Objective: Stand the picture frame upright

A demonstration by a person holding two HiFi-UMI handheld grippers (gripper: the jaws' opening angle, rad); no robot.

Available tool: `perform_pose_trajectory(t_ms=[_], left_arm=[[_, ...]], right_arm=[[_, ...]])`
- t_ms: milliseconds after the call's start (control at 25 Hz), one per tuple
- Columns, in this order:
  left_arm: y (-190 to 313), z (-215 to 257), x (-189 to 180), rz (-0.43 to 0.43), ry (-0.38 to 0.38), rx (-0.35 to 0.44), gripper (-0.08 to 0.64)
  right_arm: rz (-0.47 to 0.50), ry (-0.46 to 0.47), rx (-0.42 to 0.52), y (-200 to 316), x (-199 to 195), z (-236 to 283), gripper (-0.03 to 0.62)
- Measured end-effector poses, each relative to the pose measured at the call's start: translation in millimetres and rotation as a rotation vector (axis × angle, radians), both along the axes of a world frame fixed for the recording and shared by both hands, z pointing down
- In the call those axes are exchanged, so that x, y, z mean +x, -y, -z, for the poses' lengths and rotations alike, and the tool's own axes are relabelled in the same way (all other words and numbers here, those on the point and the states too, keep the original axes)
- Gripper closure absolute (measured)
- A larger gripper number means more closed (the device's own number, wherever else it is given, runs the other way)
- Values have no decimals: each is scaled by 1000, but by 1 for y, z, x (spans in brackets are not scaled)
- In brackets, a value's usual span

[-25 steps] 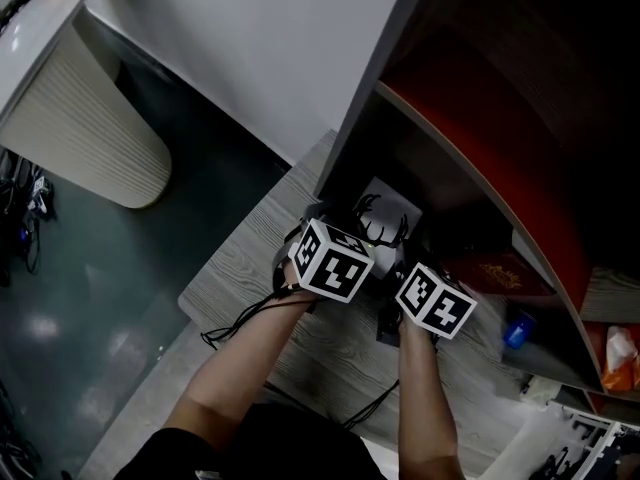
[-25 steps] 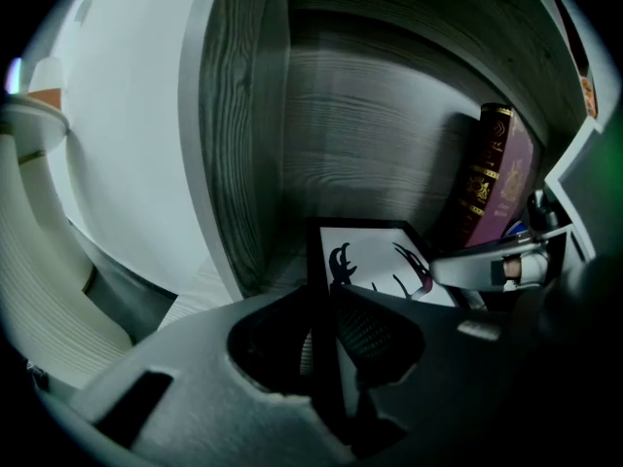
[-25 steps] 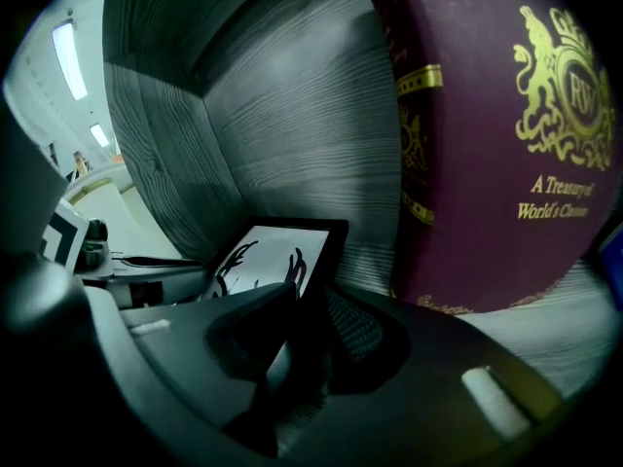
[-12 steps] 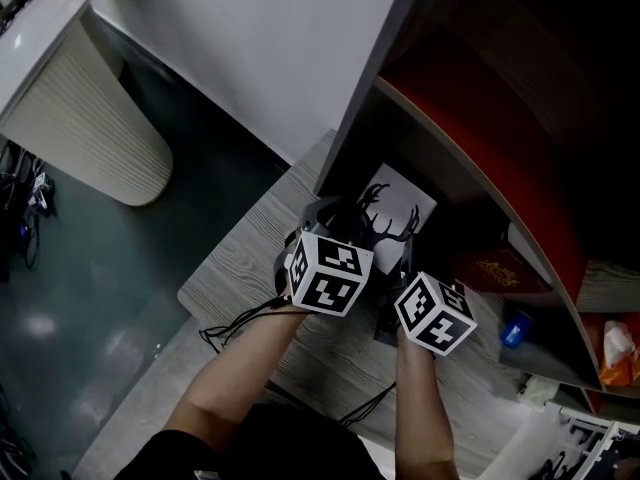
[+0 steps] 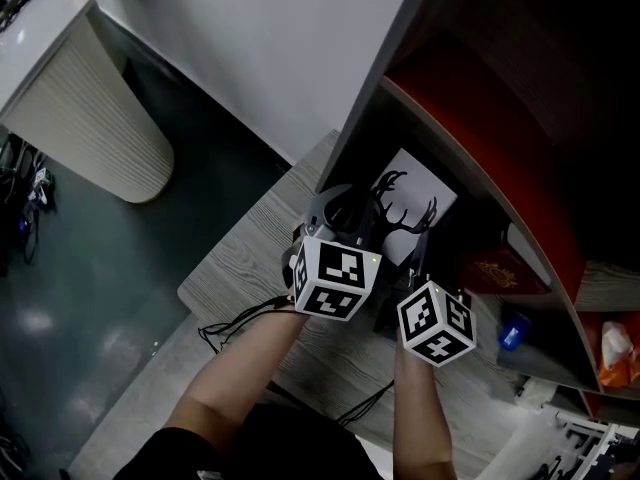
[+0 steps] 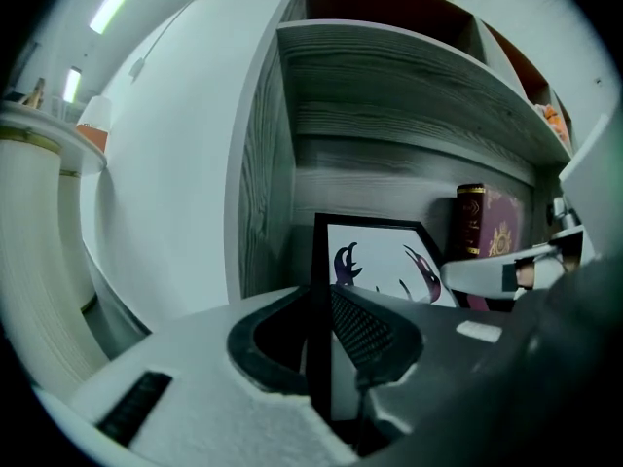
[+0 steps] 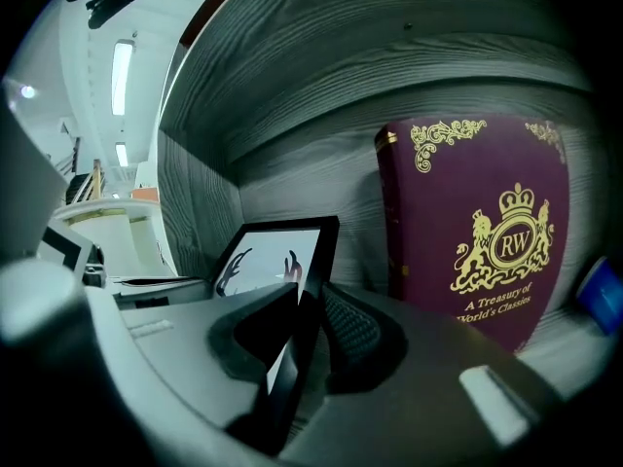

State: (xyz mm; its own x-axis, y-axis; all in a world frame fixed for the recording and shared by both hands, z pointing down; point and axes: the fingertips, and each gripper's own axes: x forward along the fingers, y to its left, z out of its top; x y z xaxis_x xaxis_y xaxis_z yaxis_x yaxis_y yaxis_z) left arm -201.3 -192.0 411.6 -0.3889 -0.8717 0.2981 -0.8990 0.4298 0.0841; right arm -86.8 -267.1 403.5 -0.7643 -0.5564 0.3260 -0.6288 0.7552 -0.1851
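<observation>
The picture frame point(image 5: 412, 200), black-edged with a white print of dark antlers, is tilted up inside the low shelf bay, top edge leaning toward the back. My left gripper point(image 5: 343, 215) is shut on the frame's left edge point(image 6: 316, 319). My right gripper point(image 5: 415, 260) grips the frame's right edge point(image 7: 302, 329); its jaws have just been closing, with that edge between the pads. In the left gripper view the print point(image 6: 389, 261) faces me. In the right gripper view the frame point(image 7: 277, 256) slants away to the left.
A maroon book with gold lettering point(image 7: 477, 232) stands against the shelf's back wall just right of the frame point(image 5: 498, 271). A blue object point(image 5: 515, 330) lies further right. The shelf's grey side wall point(image 6: 263, 183) is close on the left. A ribbed white counter point(image 5: 90, 128) stands across the floor.
Both grippers have risen and tipped upward with the frame held between them. The frame has swung from nearly flat to steeply tilted, so more of the antler print shows.
</observation>
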Motion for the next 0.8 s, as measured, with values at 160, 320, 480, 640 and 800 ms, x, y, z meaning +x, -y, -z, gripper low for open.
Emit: perform_pose_trajectory(t_ms=[160, 320, 480, 640, 800], left_arm=[[7, 5, -2, -9, 12, 23, 499], [14, 6, -5, -13, 15, 32, 497], [19, 6, -5, -13, 10, 39, 497], [22, 5, -8, -13, 4, 40, 495], [26, 3, -9, -18, -7, 34, 495]], right_arm=[[-16, 28, 32, 4, 0, 7, 515], [-23, 35, 78, 8, -1, 8, 514], [-37, 43, 111, 10, 0, 10, 514], [-41, 46, 106, 11, -1, 9, 514], [-47, 46, 94, 14, -1, 7, 515]])
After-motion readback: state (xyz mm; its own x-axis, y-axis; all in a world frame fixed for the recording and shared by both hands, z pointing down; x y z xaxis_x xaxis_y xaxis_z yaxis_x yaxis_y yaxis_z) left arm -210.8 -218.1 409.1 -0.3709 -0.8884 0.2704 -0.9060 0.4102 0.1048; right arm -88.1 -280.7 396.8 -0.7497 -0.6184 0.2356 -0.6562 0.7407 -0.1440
